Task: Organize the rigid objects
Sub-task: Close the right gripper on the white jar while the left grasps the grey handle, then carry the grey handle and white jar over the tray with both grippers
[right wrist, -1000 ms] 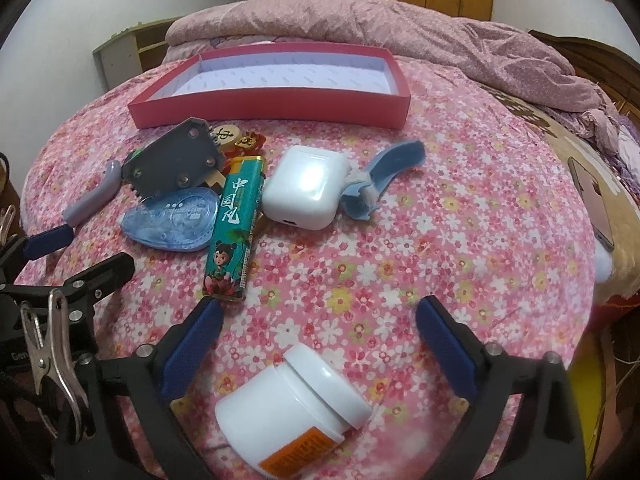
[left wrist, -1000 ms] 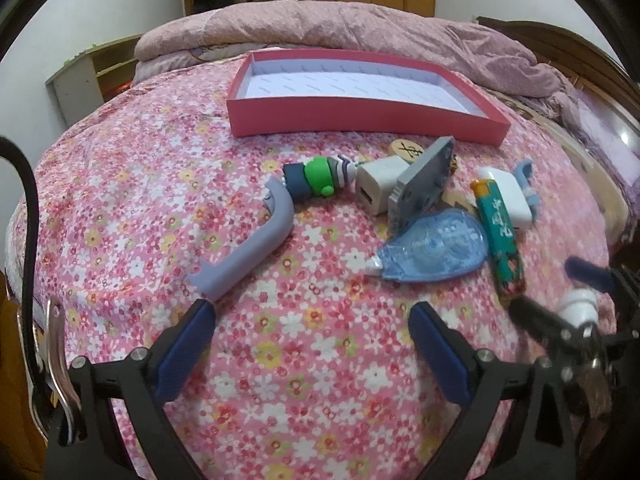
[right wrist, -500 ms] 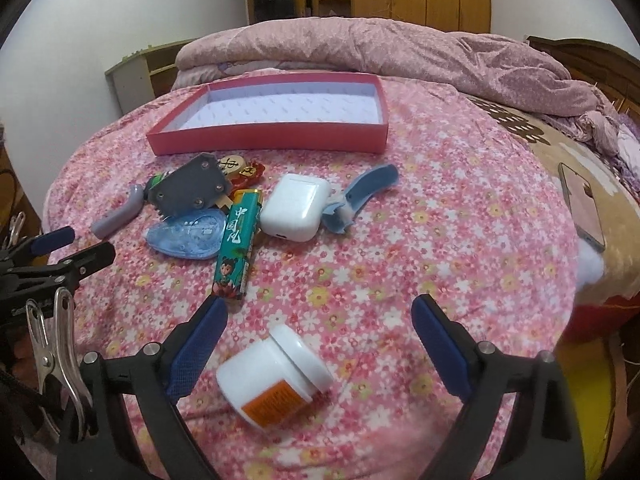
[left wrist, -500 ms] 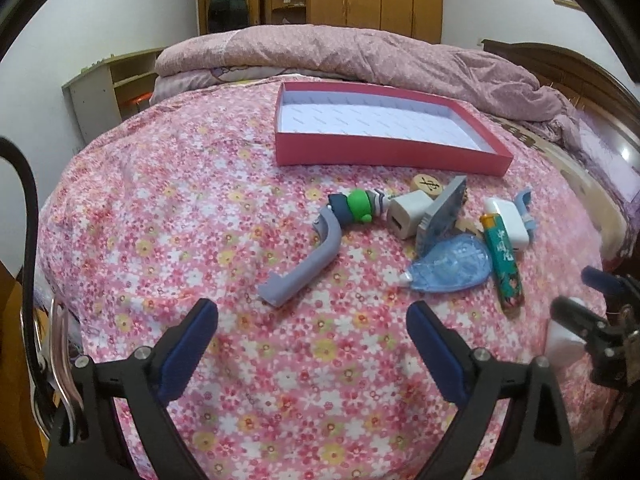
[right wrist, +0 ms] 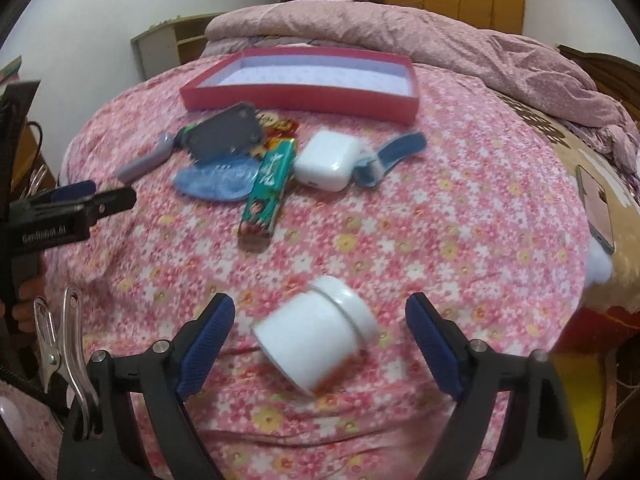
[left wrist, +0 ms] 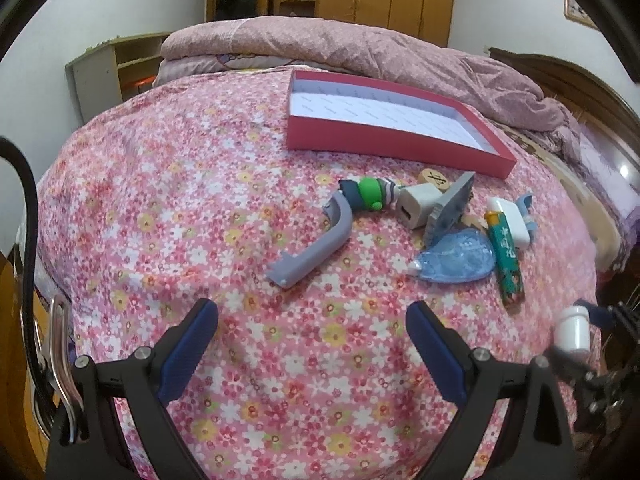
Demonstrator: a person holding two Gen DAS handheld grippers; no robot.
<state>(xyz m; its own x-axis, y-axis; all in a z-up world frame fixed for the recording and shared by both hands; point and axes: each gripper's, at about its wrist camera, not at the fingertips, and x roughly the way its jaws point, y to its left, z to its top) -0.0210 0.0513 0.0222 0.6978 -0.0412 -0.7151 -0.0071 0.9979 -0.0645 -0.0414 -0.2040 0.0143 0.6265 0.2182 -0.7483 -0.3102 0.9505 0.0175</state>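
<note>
A pink tray (left wrist: pixel 384 144) (right wrist: pixel 296 98) lies at the far side of the flowered bedspread. Loose things lie before it: a grey curved handle (left wrist: pixel 320 246), a green toy figure (left wrist: pixel 370 194), a white charger (left wrist: pixel 416 206), a grey plate (left wrist: pixel 450 206) (right wrist: pixel 226 132), a blue tape dispenser (left wrist: pixel 456 258) (right wrist: pixel 218 180), a green lighter (left wrist: pixel 507 262) (right wrist: pixel 268 188), a white earbud case (right wrist: pixel 328 160) and a blue clip (right wrist: pixel 392 158). A white jar (right wrist: pixel 316 346) (left wrist: pixel 572 330) lies on its side between my open right gripper's (right wrist: pixel 320 340) fingers. My left gripper (left wrist: pixel 312 340) is open and empty, short of the handle.
A crumpled pink quilt (left wrist: pixel 360 52) lies behind the tray. A phone (right wrist: pixel 596 208) lies at the bed's right edge. A wooden headboard (left wrist: pixel 560 76) stands to the right, and shelves (left wrist: pixel 116 76) and wardrobes at the back. The left gripper shows in the right wrist view (right wrist: pixel 72 212).
Both grippers pulled back and rose, so the objects look further away. The white jar rolled or shifted and now lies centred between the right fingers, looking blurred.
</note>
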